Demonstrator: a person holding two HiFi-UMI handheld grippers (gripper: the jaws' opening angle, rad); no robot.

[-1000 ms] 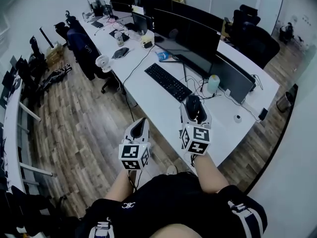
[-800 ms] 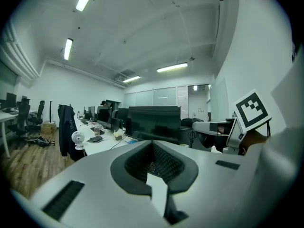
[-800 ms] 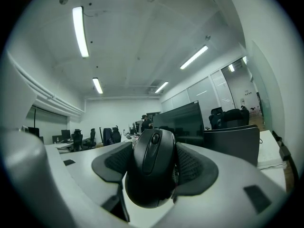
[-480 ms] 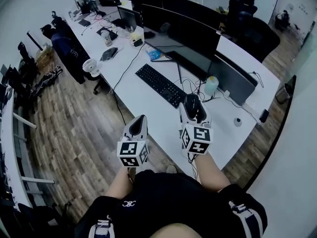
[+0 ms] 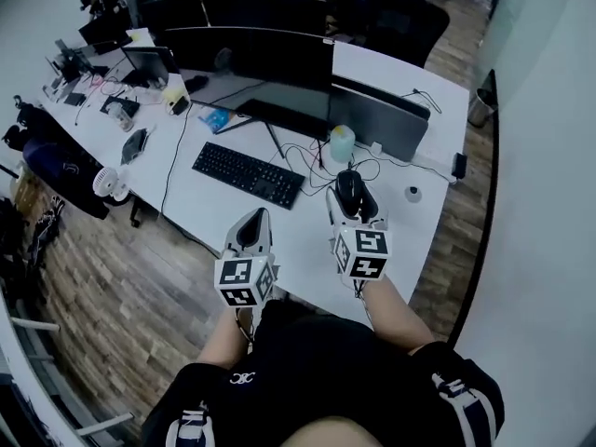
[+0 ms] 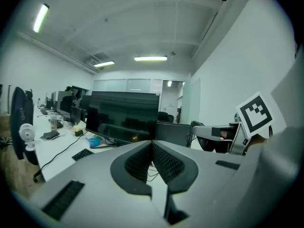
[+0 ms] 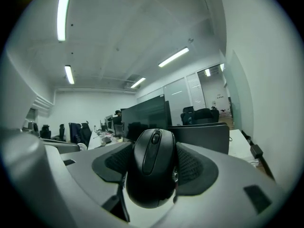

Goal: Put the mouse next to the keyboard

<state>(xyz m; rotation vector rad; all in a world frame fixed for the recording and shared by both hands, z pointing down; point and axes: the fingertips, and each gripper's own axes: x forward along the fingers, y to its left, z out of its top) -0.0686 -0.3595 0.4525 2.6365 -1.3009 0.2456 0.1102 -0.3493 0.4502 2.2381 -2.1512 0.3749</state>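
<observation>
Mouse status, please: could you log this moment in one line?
mouse: gripped by right gripper | left gripper: shut, empty | keyboard: on desk

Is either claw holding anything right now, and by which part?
The right gripper clamps the black mouse by its sides; the left gripper holds nothing.

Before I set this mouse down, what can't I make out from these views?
- Right gripper view: the mouse and the jaws hide the keyboard and the desk below.
- Left gripper view: the left gripper itself cuts off all but one end of the keyboard.
- Head view: cables by the mouse too thin to trace; small round thing too small to name.
</observation>
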